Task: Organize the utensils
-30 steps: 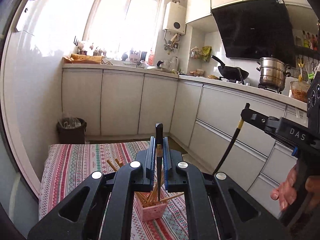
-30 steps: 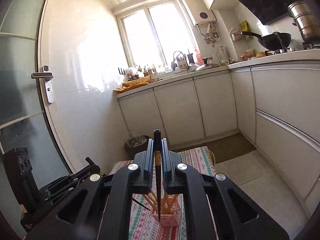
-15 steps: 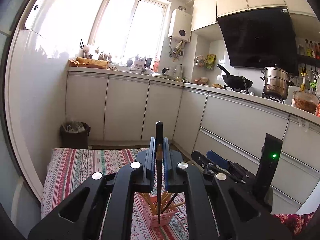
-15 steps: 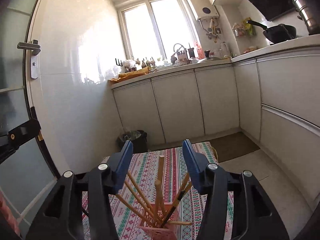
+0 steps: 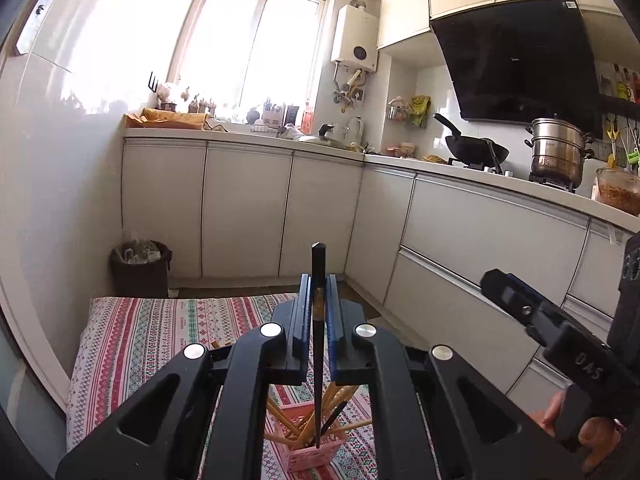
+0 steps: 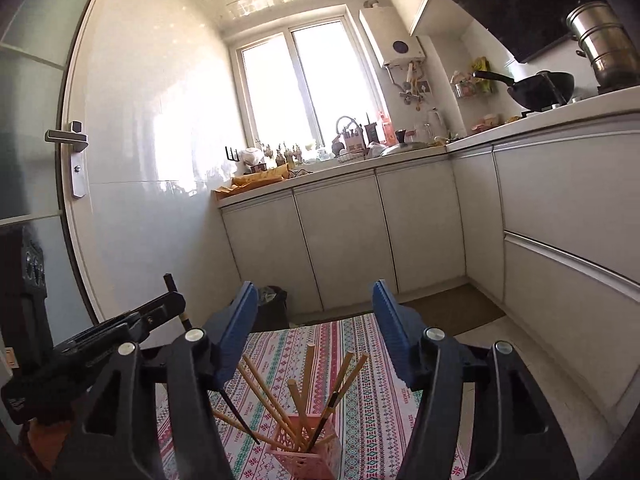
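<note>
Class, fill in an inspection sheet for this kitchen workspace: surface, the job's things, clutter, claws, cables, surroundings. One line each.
Surface: striped cloth covers the low table.
Job's things: pink basket on the cloth holds wooden chopsticks and a dark one, all leaning; another black chopstick is held upright over the basket.
Clutter: nothing seen on the cloth besides the basket.
Claws: left claw shut on the black chopstick; right claw jaws opening, nothing between them, above the basket.
Cables: nothing seen.
Surroundings: white cabinets, window, wok, steel pot, bin, door handle.
</note>
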Tool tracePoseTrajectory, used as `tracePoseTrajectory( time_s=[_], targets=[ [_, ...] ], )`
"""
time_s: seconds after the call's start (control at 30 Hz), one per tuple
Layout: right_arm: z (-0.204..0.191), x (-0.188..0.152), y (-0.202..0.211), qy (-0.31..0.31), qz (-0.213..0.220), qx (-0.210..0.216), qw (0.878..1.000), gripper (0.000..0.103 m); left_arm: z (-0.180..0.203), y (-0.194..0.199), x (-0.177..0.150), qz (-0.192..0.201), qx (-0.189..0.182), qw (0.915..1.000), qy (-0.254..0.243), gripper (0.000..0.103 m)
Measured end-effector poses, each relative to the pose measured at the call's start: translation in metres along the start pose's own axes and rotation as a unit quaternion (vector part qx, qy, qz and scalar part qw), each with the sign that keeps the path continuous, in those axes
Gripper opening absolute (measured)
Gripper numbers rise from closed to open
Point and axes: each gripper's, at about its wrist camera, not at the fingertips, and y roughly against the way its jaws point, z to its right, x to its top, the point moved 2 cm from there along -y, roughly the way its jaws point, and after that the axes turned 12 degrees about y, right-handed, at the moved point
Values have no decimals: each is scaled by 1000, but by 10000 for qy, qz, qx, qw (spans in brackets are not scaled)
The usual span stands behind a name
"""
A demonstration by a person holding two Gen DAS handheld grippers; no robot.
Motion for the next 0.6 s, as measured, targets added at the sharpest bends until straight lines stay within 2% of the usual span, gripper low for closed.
tracePoseTrajectory(
  time_s=[0.13, 0.2, 0.27, 0.33, 0.47, 0.53, 0.6],
  targets=[
    [9, -4, 4, -48, 18, -19, 10000, 64, -2, -31, -21, -90, 210, 9996, -143, 6],
    [13, -8, 6, -61, 7, -45, 10000, 65, -7, -52, -42, -468, 343, 9982, -169, 7],
    [15, -11, 5, -65, -83, -42, 9999, 68, -16, -56, -56, -637, 483, 9968, -69, 17],
    [18, -13, 6, -78, -109, -59, 9999, 69, -23, -45, -55, -491, 461, 9977, 115, 38],
    [19, -13, 8, -180, -115, -144, 9997, 71, -18, -23, -34, -289, 442, 9985, 112, 48],
    [17, -13, 9, -198, -142, -199, 9995, 76, -14, -14, -27, -182, 433, 9989, 81, 66],
    [14, -13, 10, -189, -170, -239, 9994, 77, -8, -6, -24, -120, 441, 9990, 7, 68]
  ],
)
